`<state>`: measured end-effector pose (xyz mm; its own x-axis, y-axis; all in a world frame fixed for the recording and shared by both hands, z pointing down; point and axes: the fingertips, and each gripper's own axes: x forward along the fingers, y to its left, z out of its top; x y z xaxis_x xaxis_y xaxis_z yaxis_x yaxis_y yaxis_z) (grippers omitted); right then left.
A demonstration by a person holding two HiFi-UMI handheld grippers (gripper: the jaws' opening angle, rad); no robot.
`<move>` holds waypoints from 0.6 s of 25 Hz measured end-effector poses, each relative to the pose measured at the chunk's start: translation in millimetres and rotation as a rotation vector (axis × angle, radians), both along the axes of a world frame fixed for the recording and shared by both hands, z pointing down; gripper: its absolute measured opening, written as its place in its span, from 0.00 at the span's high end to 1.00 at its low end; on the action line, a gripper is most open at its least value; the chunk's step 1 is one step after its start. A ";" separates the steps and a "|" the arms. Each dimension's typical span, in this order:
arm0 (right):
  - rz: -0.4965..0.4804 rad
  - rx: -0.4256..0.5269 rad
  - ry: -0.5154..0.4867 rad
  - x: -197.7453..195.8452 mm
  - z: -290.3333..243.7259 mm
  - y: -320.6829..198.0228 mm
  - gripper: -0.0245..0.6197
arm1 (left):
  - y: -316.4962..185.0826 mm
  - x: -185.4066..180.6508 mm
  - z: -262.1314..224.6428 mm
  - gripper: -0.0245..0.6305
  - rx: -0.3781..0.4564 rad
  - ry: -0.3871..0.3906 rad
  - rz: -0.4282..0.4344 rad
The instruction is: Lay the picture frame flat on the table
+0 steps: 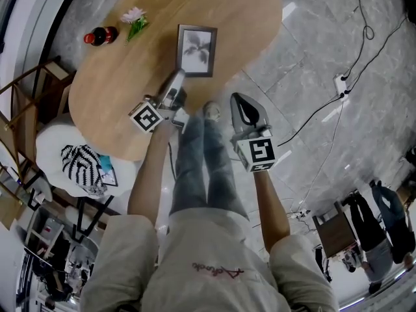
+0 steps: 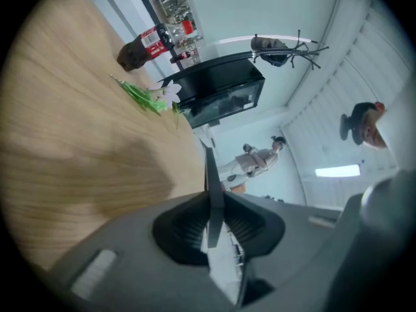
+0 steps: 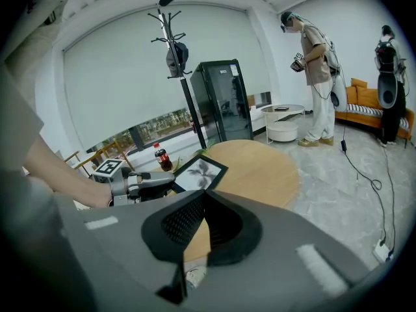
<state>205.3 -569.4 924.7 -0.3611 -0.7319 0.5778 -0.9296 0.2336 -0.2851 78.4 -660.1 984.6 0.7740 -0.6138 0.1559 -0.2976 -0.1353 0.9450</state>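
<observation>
Picture frame (image 1: pixel 197 51) sits above centre in the head view. Its lower edge is pinched between the closed jaws of the left gripper (image 1: pixel 177 77), and in that gripper's view it runs edge-on between the pads. Whether it rests fully flat I cannot tell. The right gripper (image 1: pixel 238 98), jaws together and empty, hangs right of centre, past the surface's rim. The oval wooden surface (image 1: pixel 247 18) fills the upper left, with bare wood right of the frame. A cola bottle (image 1: pixel 101 36) and a flower (image 1: pixel 135 18) lie well apart, near the left edge. Grey tiled floor (image 1: pixel 325 57) spreads right.
</observation>
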 end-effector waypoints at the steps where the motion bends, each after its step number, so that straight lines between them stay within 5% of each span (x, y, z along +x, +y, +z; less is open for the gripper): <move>1: 0.000 -0.002 0.000 1.0 1.4 0.4 0.96 | -1.7 0.6 4.7 0.86 -0.009 -0.003 -0.001; 15: -0.001 -0.022 -0.002 1.1 14.5 6.0 0.96 | -26.0 11.7 46.5 0.86 -0.041 -0.035 0.003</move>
